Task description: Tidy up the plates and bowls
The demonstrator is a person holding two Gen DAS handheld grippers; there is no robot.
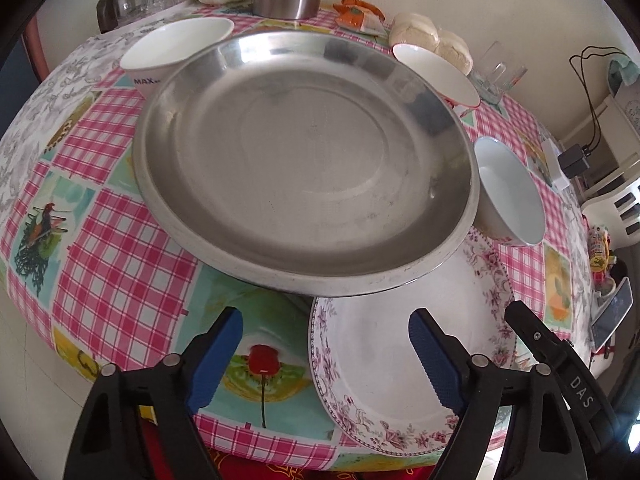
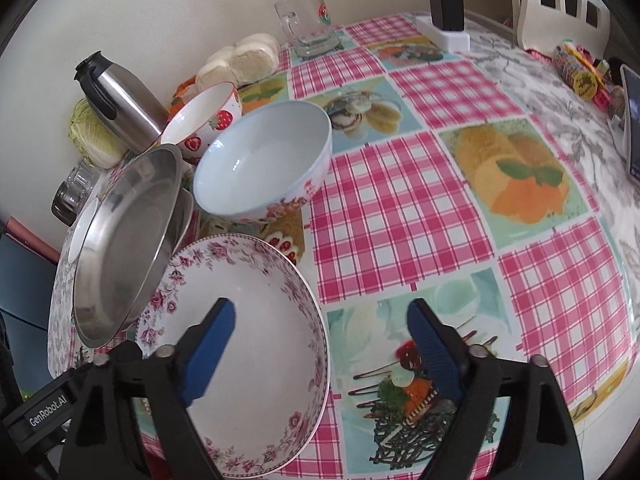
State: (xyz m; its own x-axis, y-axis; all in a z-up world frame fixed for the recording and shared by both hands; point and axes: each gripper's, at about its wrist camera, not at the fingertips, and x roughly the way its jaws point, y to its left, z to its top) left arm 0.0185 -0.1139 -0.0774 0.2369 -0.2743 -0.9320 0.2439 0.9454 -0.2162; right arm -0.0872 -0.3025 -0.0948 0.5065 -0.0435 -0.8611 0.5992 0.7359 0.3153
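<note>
Checked tablecloth (image 1: 120, 232) fills both views, three bowls and two plates; only the right view shows strawberries on one bowl (image 2: 208, 120); both jaws gape open.

Left hand-held gripper (image 1: 326, 354) open, right hand-held gripper (image 2: 320, 346) seemingly too

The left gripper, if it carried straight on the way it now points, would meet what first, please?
Most likely the steel plate: the open left gripper points at its near rim, which overlaps the floral plate under the right-hand finger. Depth is unclear, so it might meet the floral plate or tablecloth first.
</note>
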